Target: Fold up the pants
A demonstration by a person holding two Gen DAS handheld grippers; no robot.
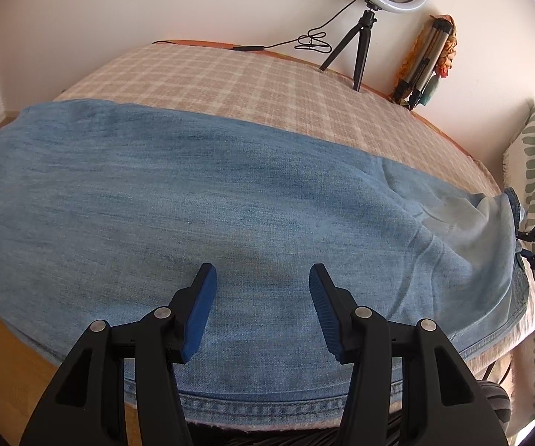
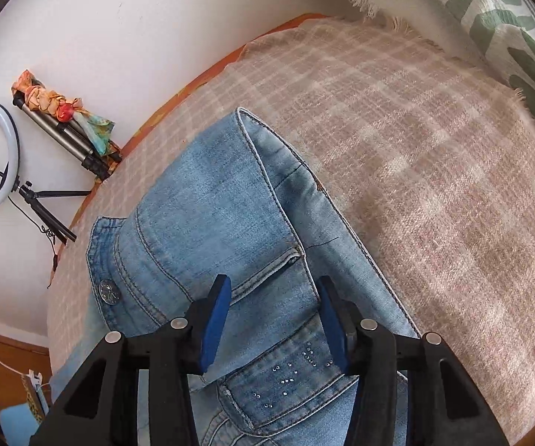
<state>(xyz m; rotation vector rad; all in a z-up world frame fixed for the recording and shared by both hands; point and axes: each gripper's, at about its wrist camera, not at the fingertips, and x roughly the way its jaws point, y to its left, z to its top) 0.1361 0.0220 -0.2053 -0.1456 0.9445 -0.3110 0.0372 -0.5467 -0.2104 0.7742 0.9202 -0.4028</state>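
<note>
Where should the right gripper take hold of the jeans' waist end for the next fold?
Probably the waistband by the metal button, coming in low from the open edge. The right gripper hangs open over the studded pocket, where the jeans lie flat; the band's thick stitched edge gives the fingers something to pinch.

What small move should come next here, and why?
Probably lower both grippers and close them on the denim. The left gripper hangs open over the smooth leg of the jeans, near the hem; the right gripper hangs open above the back pocket at the waist end. Neither holds cloth, so no fold can start until both ends are gripped.
</note>
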